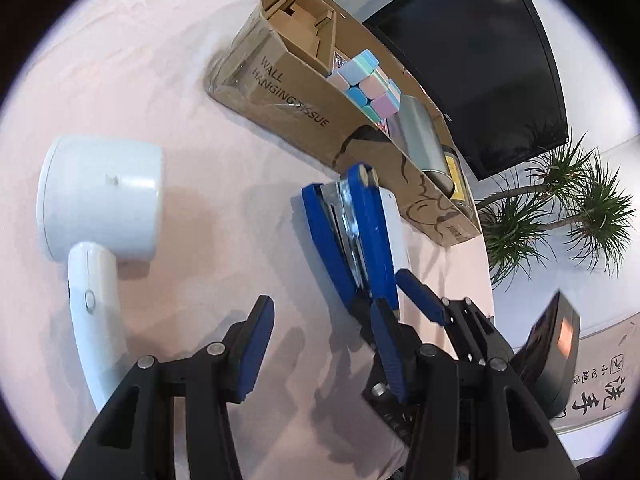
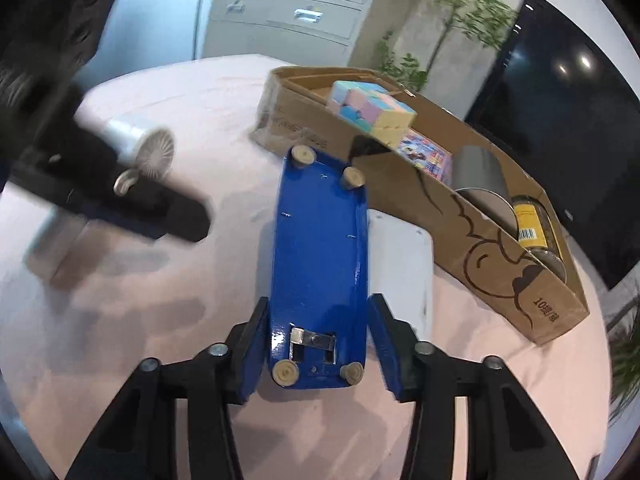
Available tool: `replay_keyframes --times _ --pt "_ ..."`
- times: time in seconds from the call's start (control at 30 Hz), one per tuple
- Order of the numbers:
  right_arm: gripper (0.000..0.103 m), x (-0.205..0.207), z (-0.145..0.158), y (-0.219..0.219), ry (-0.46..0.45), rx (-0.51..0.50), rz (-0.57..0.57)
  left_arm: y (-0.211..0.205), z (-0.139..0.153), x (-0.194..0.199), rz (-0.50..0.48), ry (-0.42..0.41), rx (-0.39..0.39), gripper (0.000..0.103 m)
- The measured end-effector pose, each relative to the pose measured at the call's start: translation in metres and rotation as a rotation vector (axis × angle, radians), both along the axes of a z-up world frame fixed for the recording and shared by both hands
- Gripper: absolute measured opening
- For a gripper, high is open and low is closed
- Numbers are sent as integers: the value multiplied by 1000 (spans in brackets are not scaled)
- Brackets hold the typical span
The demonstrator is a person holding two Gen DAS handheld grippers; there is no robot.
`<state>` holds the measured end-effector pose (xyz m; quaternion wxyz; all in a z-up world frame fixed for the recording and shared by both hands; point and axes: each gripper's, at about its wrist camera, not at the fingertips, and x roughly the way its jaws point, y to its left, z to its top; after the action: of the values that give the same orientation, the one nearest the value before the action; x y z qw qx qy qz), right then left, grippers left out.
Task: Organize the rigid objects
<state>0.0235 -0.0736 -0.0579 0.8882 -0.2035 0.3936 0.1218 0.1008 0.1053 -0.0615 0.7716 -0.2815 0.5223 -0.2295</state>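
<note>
The right gripper is clamping the near end of a blue stapler, one blue pad on each long side; the left pad is pressing on the stapler's edge and the right one is sitting against it or a hair off, too close to tell apart. The stapler is lying on its side, its underside with four round feet facing the right wrist camera, its far end reaching toward a cardboard box. It is leaning against a white block that is resting on the pink cloth just beside the box.

The left gripper is hovering with its jaws about half open and nothing between them; its right finger is lying just beside the stapler's near end and the right gripper, and contact cannot be judged. A white hair dryer is lying on the cloth well to the left.

In the box a pastel cube, a grey can and a jar are sitting in a row
</note>
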Motion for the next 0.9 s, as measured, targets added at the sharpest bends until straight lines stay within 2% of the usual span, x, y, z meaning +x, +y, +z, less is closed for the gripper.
replay_keyframes --times 0.1,0.13,0.2,0.27,0.33,0.37,0.4,0.43,0.47,0.5,0.53,0.57,0.6,0.67,0.7,0.73,0.77,0.87,0.9 --pt "43 8 9 -22 90 194 -48 0 1 -7 1 -4 -6 49" --pt "39 9 12 -37 153 319 -67 -4 1 -9 1 -7 -7 49" --pt "8 8 9 -56 290 539 -72 -6 1 -13 -4 -8 -12 49" --pt "8 0 6 -71 381 681 -84 -11 -2 -15 -18 0 -29 49" --pt "9 -8 2 -82 417 752 -95 -16 -8 -16 -33 22 -48 49" --pt "9 -11 2 -86 419 756 -96 -19 -11 -16 -36 31 -50 49" --pt "15 -15 6 -85 386 701 -83 -21 -15 -16 -37 43 -54 49" --pt "22 -22 13 -80 324 600 -57 -23 -19 -15 -38 51 -60 49" --pt "30 -32 21 -68 237 446 -9 -25 -21 -15 -39 57 -68 49" --pt "50 -37 23 -60 217 398 27 -25 -24 -14 -39 62 -75 49" --pt "61 -43 25 -51 208 365 82 -26 -26 -14 -34 65 -83 49" --pt "61 -48 26 -38 198 336 143 -26 -27 -12 -30 67 -86 49" --pt "64 -51 24 -31 190 310 167 -26 -28 -12 -24 69 -89 49" --pt "60 -50 14 -11 153 193 181 -24 -29 -11 -13 71 -90 49" --pt "52 -47 8 -6 153 158 166 -23 -29 -11 -9 69 -85 49" --pt "39 -43 3 -4 155 133 135 -21 -27 -12 -4 64 -80 49" --pt "38 -38 -2 -5 163 119 101 -20 -26 -13 -2 61 -76 49" --pt "36 -30 0 -15 207 195 63 -15 -24 -14 6 55 -68 49" --pt "36 -27 2 -24 248 271 39 -14 -23 -15 8 53 -66 49"
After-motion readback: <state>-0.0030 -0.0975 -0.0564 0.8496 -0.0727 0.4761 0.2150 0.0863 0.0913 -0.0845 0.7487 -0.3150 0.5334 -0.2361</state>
